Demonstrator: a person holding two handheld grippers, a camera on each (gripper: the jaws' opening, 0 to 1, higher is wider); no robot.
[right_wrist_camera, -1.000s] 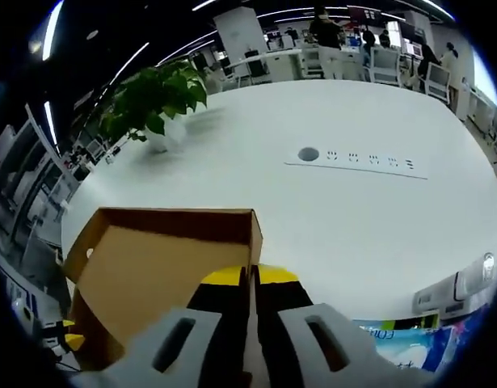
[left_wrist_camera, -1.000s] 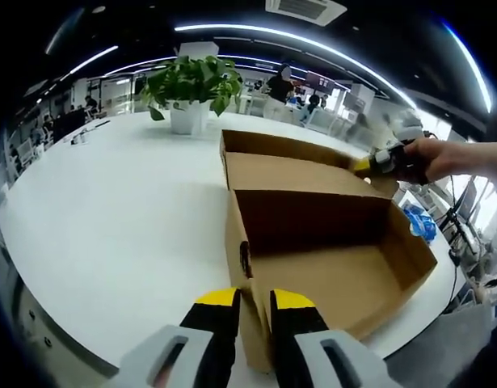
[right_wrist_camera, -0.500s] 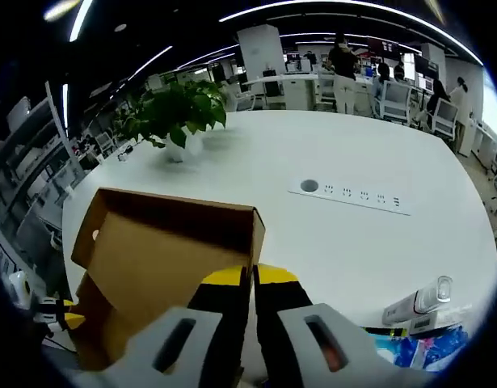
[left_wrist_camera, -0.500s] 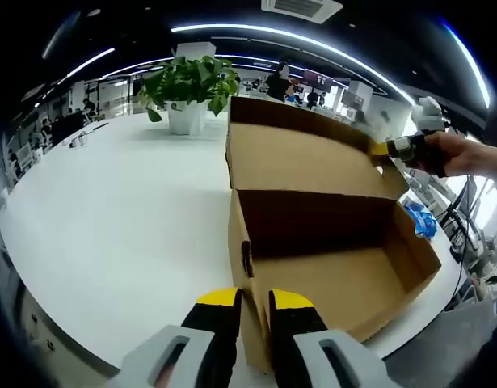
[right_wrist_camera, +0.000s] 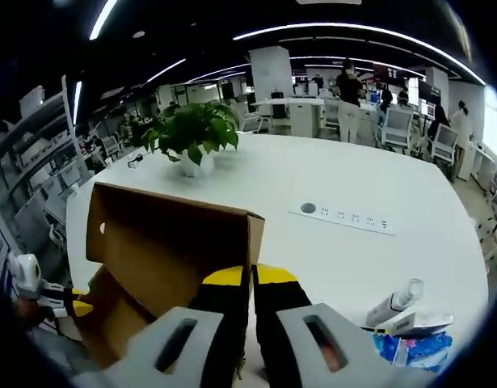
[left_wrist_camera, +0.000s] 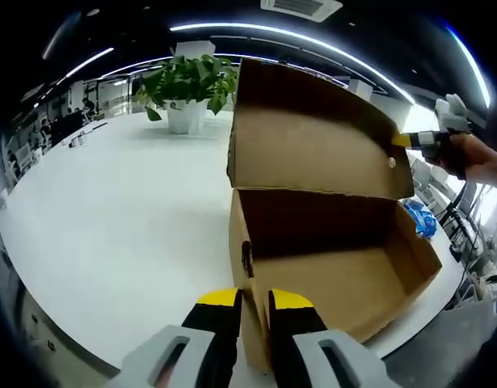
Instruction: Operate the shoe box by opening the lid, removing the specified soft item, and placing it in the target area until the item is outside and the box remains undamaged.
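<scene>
The left gripper (left_wrist_camera: 254,301) is pinching the near front corner wall of the brown cardboard shoe box (left_wrist_camera: 337,267), one jaw on either side of the panel, anchoring the box to the white worktop (left_wrist_camera: 111,218). The right gripper (right_wrist_camera: 252,279) is clamped on the free corner edge of the hinged cardboard lid (left_wrist_camera: 313,137); from the left gripper view it sits at the lid's far right corner, a hand behind it.

Change noted: a second ago the lid lay folded back low beyond the box; it now stands roughly upright over the rear wall. Whether this is a swing toward closing or a repositioning cannot be settled here.

The box interior ahead of the left gripper shows bare cardboard floor and walls (no soft item visible inside). In my judgement the removal step is likely already done, or the item lies elsewhere; its location cannot be confirmed. No creasing or tearing is evident.

A potted green plant (left_wrist_camera: 187,85) stands well beyond the box.
</scene>
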